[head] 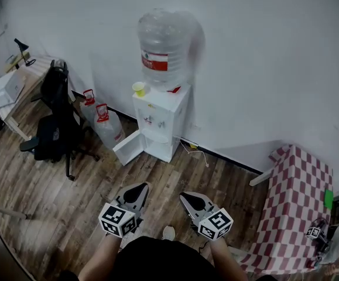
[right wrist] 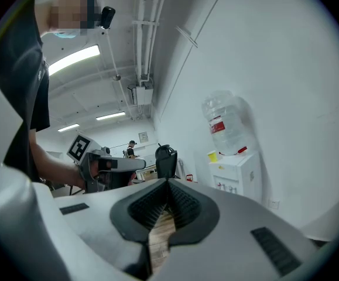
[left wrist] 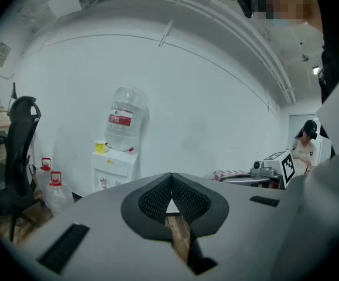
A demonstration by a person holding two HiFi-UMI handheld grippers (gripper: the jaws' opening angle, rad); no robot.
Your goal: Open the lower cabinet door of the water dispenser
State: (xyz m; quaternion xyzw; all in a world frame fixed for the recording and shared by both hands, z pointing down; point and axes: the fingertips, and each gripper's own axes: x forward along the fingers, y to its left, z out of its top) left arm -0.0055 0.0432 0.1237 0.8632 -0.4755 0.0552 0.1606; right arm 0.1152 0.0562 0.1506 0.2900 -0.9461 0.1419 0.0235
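The water dispenser [head: 160, 122] stood against the white wall [head: 263, 51], well ahead of both claws, with a wide stretch of bare wooden floor [head: 175, 177] between. Its lower cabinet door [head: 128, 147] was swung out to the left in the head view, its free edge over the floor near two water jugs [head: 108, 124] with red handles. Beyond the jugs a black office chair [head: 55, 122] narrowed the room on that side. To the right, a white cable [head: 196, 151] lay along the foot of the wall, and a table [head: 298, 204] with a red-checked cloth closed off the corner.

A large clear bottle [head: 163, 45] with a red label sat upside down on the dispenser, and a small yellow cup [head: 139, 88] stood on the top beside it. What the bottle, cup and jugs held could not be made out.

The left claw [head: 139, 189] and right claw [head: 185, 198] hung side by side low in the head view, pointing toward the dispenser. Each was pressed together with nothing between its jaws.
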